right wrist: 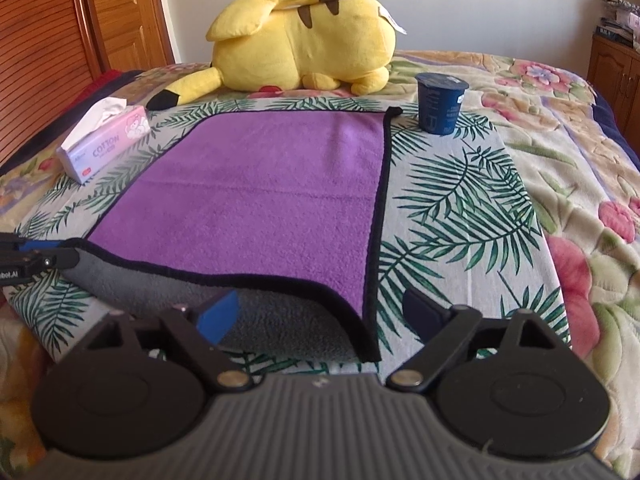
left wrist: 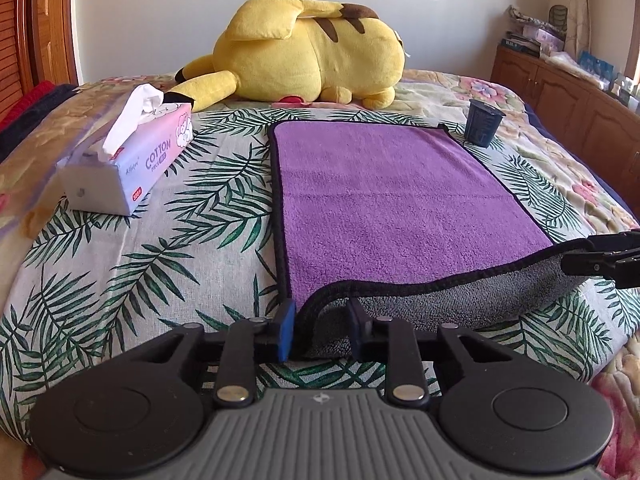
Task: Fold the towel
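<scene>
A purple towel (left wrist: 392, 200) with a black hem and a grey underside lies flat on the leaf-print cloth on the bed; it also shows in the right wrist view (right wrist: 264, 196). Its near edge is lifted and curled so the grey underside (left wrist: 440, 304) faces me. My left gripper (left wrist: 322, 330) has its jaws partly apart around the towel's near left corner. My right gripper (right wrist: 320, 314) is open wide around the near right corner, where the grey underside (right wrist: 288, 324) lies between its fingers. Each gripper shows at the side of the other's view, the right one (left wrist: 600, 258) and the left one (right wrist: 36, 260).
A big yellow plush toy (left wrist: 308, 52) lies at the far side of the bed. A tissue pack (left wrist: 128, 156) sits left of the towel. A dark blue cup (left wrist: 484, 122) stands at the towel's far right corner. A wooden cabinet (left wrist: 568, 92) stands to the right.
</scene>
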Available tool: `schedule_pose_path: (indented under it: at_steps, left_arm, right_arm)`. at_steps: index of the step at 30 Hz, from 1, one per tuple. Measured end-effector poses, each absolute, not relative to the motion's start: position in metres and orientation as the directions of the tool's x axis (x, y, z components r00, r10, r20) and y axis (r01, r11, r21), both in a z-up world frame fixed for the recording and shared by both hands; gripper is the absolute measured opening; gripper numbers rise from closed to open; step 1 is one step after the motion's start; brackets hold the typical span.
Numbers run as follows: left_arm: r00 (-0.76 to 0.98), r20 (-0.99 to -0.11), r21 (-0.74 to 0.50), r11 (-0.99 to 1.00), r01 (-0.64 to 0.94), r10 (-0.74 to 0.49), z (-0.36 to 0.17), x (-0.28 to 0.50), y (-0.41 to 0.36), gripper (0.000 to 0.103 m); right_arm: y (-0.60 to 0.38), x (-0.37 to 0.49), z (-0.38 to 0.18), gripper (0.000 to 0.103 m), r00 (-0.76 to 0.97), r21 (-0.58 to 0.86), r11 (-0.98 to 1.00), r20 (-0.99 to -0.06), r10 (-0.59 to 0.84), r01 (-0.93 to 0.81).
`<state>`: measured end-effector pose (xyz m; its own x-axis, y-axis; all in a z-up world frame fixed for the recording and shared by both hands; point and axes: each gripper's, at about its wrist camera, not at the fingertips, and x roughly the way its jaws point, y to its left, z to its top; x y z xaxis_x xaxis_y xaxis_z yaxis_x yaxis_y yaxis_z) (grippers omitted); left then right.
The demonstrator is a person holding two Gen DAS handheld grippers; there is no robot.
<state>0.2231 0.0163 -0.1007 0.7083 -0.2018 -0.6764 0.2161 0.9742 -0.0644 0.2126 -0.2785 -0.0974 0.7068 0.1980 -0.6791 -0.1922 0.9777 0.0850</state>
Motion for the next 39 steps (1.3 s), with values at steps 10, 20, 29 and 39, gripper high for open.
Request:
schedule_pose_path:
  at_steps: [10,20,29,39]
  left_arm:
    - [0.708,-0.677,-0.06,0.974,0.216,-0.199,-0.101,0.223,0.016,0.005]
    - [0.711,-0.676,-0.052,0.975,0.217,-0.194,-0.103,0.223,0.017,0.001]
    - [0.721,-0.664,-0.05,0.974,0.219,-0.197,-0.099,0.222,0.016,0.0]
    - [0.723,-0.662,-0.049,0.973,0.225,-0.201,-0.099,0.22,0.014,0.0]
  right_arm:
    - [-0.293,0.215,-0.096,0.077,0.676,0.166,0.97,-0.696,0.242,-0.177]
    - [-0.292,0.214,-0.094,0.054,0.654,0.181,0.961,-0.705,0.275,-0.208]
    - [-0.291,0.214,-0.095,0.031,0.646,0.174,0.958,-0.709,0.282,-0.227]
    - [-0.289,0.213,-0.093,0.011,0.66,0.155,0.956,-0.695,0.285,-0.25]
